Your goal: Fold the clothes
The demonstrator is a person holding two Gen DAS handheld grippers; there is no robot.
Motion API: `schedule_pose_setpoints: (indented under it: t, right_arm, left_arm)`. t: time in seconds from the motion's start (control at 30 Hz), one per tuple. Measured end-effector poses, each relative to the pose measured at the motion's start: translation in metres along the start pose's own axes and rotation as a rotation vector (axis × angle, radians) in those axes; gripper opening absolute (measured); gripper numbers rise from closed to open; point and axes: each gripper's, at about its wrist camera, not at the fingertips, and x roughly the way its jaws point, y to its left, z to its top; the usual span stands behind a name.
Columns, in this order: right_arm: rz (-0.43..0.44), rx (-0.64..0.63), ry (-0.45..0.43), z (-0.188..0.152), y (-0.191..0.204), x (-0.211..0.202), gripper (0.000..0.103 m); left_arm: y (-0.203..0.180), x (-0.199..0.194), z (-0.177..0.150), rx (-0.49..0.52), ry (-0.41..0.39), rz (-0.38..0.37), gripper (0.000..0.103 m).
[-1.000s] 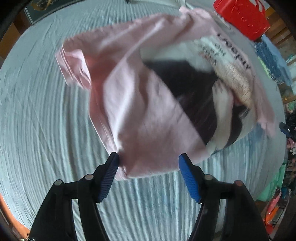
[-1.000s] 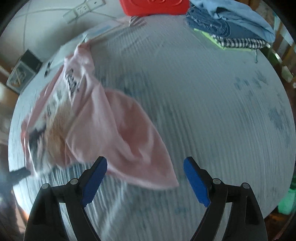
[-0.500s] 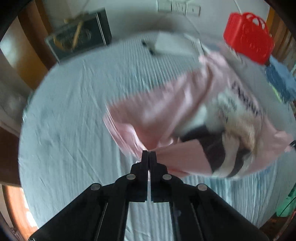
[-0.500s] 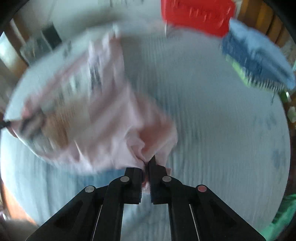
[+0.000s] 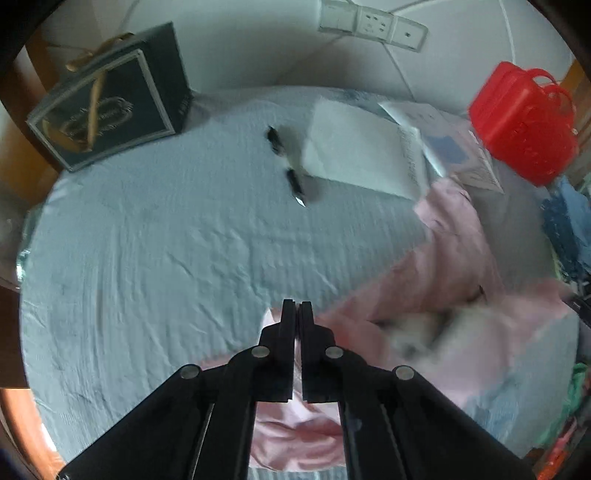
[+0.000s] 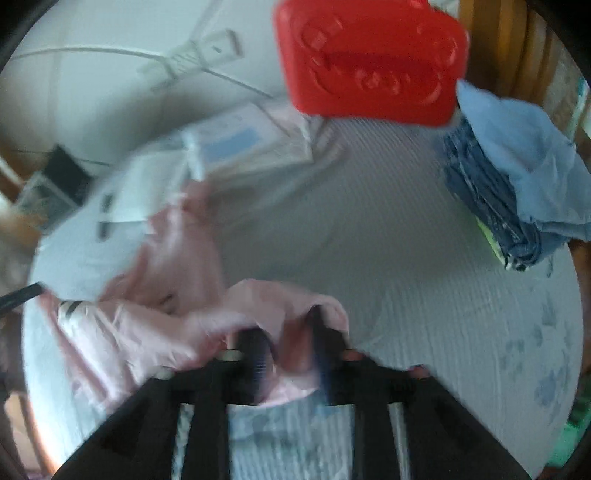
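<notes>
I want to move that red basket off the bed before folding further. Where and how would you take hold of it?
Probably by the looped handles at the top of the red basket, seen in the left wrist view. They stand up clear of its body, so a gripper could close across them from above. Its wide, smooth walls offer two fingers nothing to pinch.

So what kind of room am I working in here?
Probably a bedroom at home: a wide pale blue bedsheet serves as the work surface, wall sockets sit just behind it, and a stack of folded blue clothes waits beside a red plastic basket.
</notes>
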Motion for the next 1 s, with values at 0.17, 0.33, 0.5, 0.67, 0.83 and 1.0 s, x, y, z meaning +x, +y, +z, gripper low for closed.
schedule_pose_setpoints:
  t: [0.17, 0.33, 0.5, 0.67, 0.83, 1.0]
  right_arm:
    - [0.066, 0.052, 0.038, -0.006, -0.018, 0.011, 0.072]
    - [0.077, 0.039, 0.054, -0.024, -0.033, 0.008, 0.08]
    - [0.068, 0.032, 0.067, -0.044, -0.04, 0.005, 0.077]
    - [0.12, -0.001, 0.073, -0.049, -0.037, 0.003, 0.051]
    - [0.149, -0.01, 0.073, -0.042, -0.04, 0.003, 0.047]
    - [0.15, -0.003, 0.088, -0.026, -0.048, 0.013, 0.056]
  left_arm:
    - [-0.007, 0.004, -0.023, 0.01, 0.028, -0.05, 0.078]
    - [0.0, -0.006, -0.041, -0.031, 0.025, 0.01, 0.096]
    - [-0.019, 0.0, -0.08, -0.067, 0.063, -0.017, 0.092]
    - [-0.055, 0.025, -0.12, -0.109, 0.117, -0.033, 0.064]
    - [-0.082, 0.056, -0.135, -0.158, 0.151, -0.045, 0.058]
    - [-0.101, 0.072, -0.131, -0.113, 0.169, -0.061, 0.006]
